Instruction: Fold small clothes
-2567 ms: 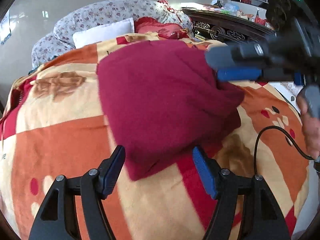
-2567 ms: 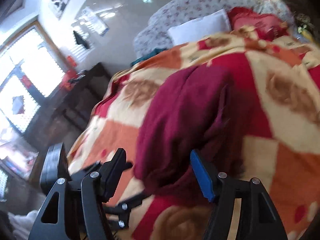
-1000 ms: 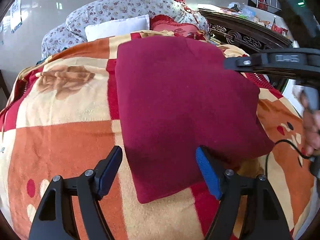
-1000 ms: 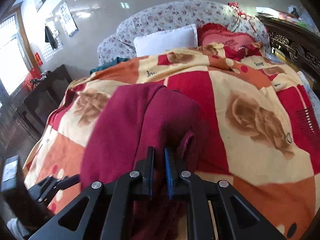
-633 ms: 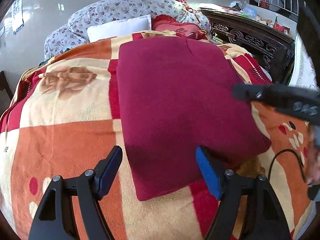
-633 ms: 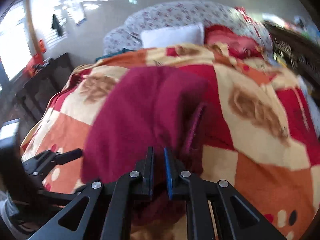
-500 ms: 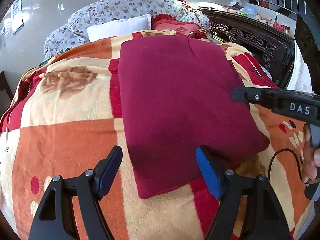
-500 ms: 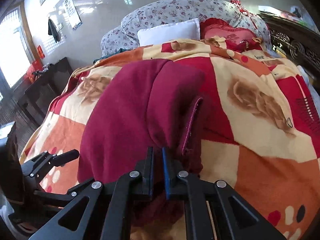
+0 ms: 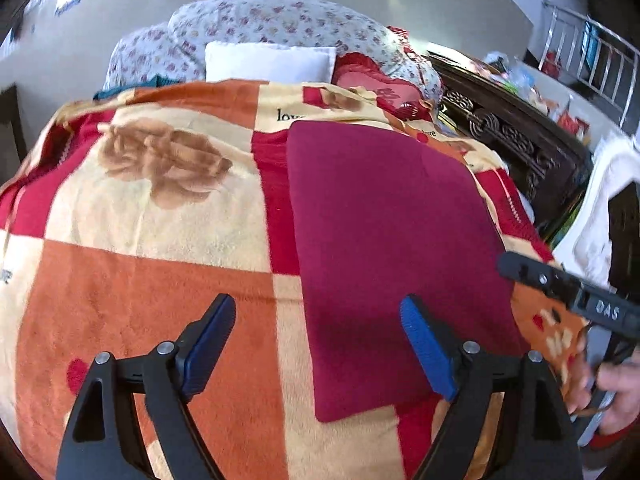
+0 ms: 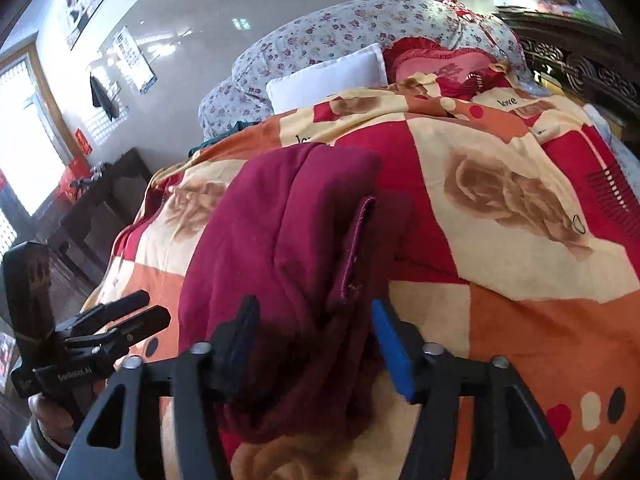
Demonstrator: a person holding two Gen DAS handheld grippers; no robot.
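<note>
A dark red garment [image 9: 384, 236] lies folded flat on a checked orange, red and cream blanket [image 9: 152, 272]. It also shows in the right wrist view [image 10: 288, 264], bunched at its near edge. My left gripper [image 9: 316, 344] is open and empty, hovering over the garment's near left corner. My right gripper [image 10: 316, 344] is open, its fingers either side of the garment's thick near edge. The right gripper also appears at the right edge of the left wrist view [image 9: 568, 292], and the left gripper at the left of the right wrist view [image 10: 116, 320].
A white pillow [image 9: 268, 60], a floral bolster [image 9: 272, 24] and a red cushion [image 9: 372, 80] lie at the head of the bed. A dark carved wooden frame [image 9: 516, 140] runs along the bed's right side. A dark low table [image 10: 92, 208] stands left.
My right gripper was shut on the garment's edge and has opened, letting it go. The garment has settled flatter on the blanket. My left gripper stays open and has shifted slightly left.
</note>
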